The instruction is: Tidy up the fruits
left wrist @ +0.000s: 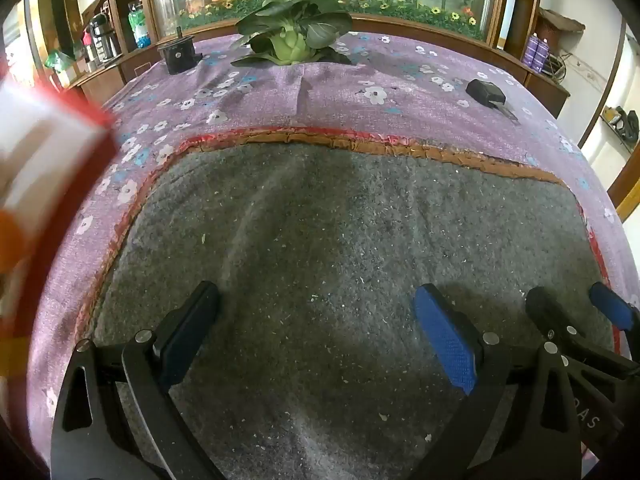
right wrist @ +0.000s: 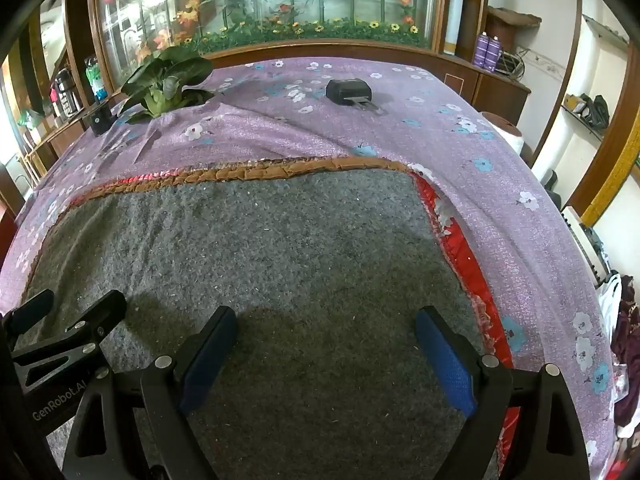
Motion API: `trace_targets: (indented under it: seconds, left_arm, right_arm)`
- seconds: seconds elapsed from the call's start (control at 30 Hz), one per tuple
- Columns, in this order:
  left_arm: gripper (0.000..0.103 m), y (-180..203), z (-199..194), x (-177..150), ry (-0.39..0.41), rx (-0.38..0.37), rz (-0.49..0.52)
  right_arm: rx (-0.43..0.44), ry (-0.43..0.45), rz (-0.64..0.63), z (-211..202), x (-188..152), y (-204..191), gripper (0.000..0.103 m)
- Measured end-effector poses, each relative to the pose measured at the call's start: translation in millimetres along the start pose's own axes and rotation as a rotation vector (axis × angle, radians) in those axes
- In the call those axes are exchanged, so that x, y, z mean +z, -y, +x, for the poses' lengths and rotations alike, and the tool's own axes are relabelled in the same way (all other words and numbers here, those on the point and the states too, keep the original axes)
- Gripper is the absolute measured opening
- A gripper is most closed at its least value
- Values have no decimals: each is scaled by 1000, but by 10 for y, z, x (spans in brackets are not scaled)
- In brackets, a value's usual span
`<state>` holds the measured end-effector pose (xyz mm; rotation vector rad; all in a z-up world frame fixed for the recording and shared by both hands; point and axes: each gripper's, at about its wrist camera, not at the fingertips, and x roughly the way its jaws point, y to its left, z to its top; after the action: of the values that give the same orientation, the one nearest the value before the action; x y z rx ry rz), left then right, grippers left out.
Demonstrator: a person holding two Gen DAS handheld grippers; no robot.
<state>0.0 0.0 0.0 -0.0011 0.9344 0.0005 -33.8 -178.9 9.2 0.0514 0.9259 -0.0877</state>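
A grey felt mat [left wrist: 320, 240] lies on the purple flowered cloth-covered worktop [left wrist: 400, 72]; behind it sit a leafy green vegetable [left wrist: 292, 36] (left) and a small black box [left wrist: 485, 91] (right).

We see a table under a purple flowered cloth [right wrist: 500, 184], with a grey mat [right wrist: 280, 260] laid on it. Behind it stands a wood-framed glass panel [right wrist: 264, 0] full of artificial flowers and bamboo. White walls [right wrist: 560, 40] and wooden shelves [right wrist: 508, 76] flank the right.
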Motion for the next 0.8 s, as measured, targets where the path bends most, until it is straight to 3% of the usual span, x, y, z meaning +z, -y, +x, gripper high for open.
trace_targets:
  seconds: [0.8]
  left_arm:
    - [99,6,4,-12,1,-2,-3]
  right_arm:
    - [0,1,0,-10,13,-15,91]
